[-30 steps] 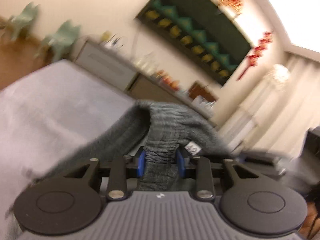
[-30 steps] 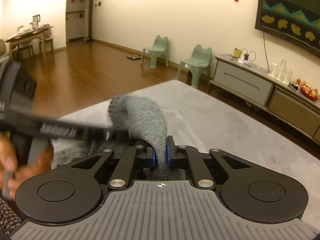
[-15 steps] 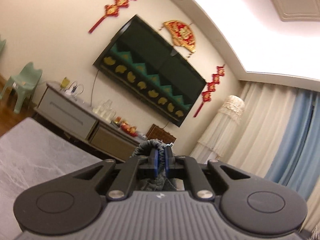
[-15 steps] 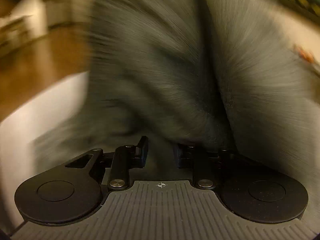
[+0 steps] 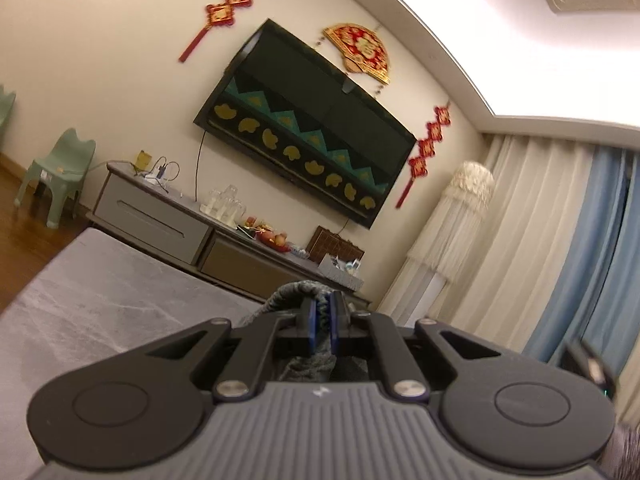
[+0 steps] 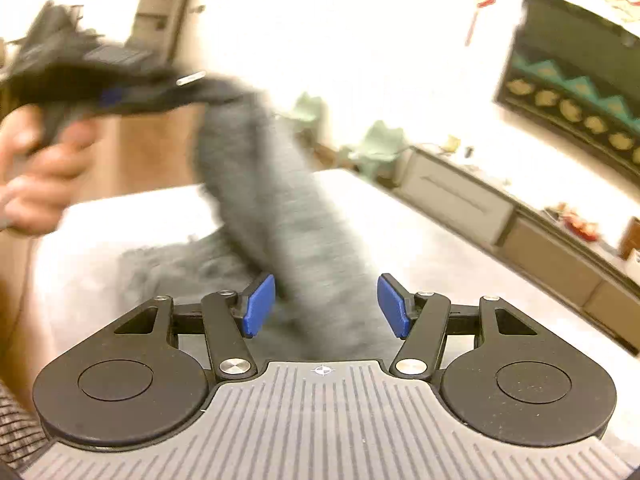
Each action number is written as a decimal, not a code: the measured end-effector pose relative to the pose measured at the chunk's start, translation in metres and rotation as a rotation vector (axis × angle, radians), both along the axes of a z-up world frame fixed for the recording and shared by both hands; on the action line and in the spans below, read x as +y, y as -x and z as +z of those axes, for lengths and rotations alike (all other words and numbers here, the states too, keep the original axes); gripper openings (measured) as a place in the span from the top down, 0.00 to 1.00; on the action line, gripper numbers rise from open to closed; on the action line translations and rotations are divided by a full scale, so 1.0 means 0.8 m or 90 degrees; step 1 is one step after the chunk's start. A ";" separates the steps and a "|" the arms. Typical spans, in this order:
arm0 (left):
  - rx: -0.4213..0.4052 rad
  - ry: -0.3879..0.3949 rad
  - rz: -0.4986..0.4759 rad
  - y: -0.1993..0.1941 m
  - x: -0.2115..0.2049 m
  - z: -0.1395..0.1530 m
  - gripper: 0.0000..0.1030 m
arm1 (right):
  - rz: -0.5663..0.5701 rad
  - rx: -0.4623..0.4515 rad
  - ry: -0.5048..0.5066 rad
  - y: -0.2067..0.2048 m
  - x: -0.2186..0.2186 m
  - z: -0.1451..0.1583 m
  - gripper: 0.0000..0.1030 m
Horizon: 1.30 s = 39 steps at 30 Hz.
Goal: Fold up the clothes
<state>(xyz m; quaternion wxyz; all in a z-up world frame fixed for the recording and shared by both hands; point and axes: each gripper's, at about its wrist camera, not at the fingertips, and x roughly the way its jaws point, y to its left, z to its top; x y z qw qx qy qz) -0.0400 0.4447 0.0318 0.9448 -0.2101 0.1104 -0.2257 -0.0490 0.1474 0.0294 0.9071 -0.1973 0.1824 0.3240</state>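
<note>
Grey knit garment [image 6: 276, 208]: soft, limp, light by the look; drapes, won't hold shape; best gripped at a hem or corner edge. L gripper [image 5: 322, 322] pinched tight on a bunch of it, lifted; fabric hangs down to grey bed surface [image 6: 420, 220]. R gripper [image 6: 323, 306] jaws opening, cloth between but pads not pressing. Rm: TV cabinet [image 5: 156, 220], wall TV [image 5: 304, 120], curtains [image 5: 540, 240].

R tool [image 6: 326, 304] opening, off grey garment [image 6: 280, 216], L tool [image 5: 322, 316] lifted it
</note>
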 end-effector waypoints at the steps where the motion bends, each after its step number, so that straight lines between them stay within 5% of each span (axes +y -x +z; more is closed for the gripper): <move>1: 0.030 -0.022 0.015 0.007 0.007 -0.009 0.92 | 0.015 0.036 -0.013 -0.006 -0.009 0.005 0.41; 4: 0.142 -0.063 0.035 0.022 0.024 -0.045 0.89 | 0.056 0.125 -0.017 -0.013 -0.037 0.002 0.37; 8: 0.184 -0.082 0.080 0.044 0.031 -0.046 0.73 | 0.036 0.154 0.029 -0.015 -0.087 -0.034 0.34; 10: 0.177 -0.040 0.123 0.050 0.038 -0.029 0.32 | 0.022 0.173 0.028 -0.025 -0.110 -0.045 0.34; 12: 0.187 0.026 0.157 0.046 0.040 -0.017 0.17 | 0.009 0.191 0.028 -0.035 -0.134 -0.057 0.33; 15: 0.254 0.087 0.161 0.021 0.027 -0.014 0.16 | 0.031 0.191 0.027 -0.030 -0.137 -0.066 0.33; 19: 0.388 0.070 0.167 -0.016 -0.014 -0.037 0.16 | 0.096 0.156 0.068 -0.012 -0.098 -0.076 0.35; 21: 0.434 0.056 0.197 -0.028 -0.026 -0.050 0.20 | 0.103 0.145 0.119 -0.015 -0.074 -0.086 0.67; 22: 0.443 0.043 0.221 -0.031 -0.028 -0.053 0.42 | 0.106 0.139 0.144 -0.017 -0.063 -0.091 1.00; 24: 0.429 0.019 0.240 -0.020 -0.027 -0.046 0.74 | 0.106 0.127 0.155 -0.012 -0.069 -0.090 1.00; 29: 0.433 -0.074 0.259 0.010 -0.036 -0.037 0.78 | 0.185 0.097 0.187 0.056 -0.116 -0.074 1.00; 32: 0.450 -0.097 0.232 0.006 -0.045 -0.040 0.72 | 0.196 0.109 0.242 0.058 -0.131 -0.095 0.91; 33: 0.450 -0.098 0.223 0.004 -0.048 -0.039 0.59 | 0.192 0.123 0.236 0.050 -0.135 -0.093 0.85; 34: 0.447 -0.098 0.218 0.005 -0.052 -0.038 0.46 | 0.190 0.139 0.221 0.041 -0.135 -0.086 0.76; 37: 0.446 -0.098 0.215 0.007 -0.064 -0.039 0.35 | 0.204 0.167 0.114 0.019 -0.128 -0.027 0.65; 39: 0.456 -0.114 0.241 0.010 -0.067 -0.044 0.33 | 0.215 0.177 0.036 0.002 -0.114 0.019 0.49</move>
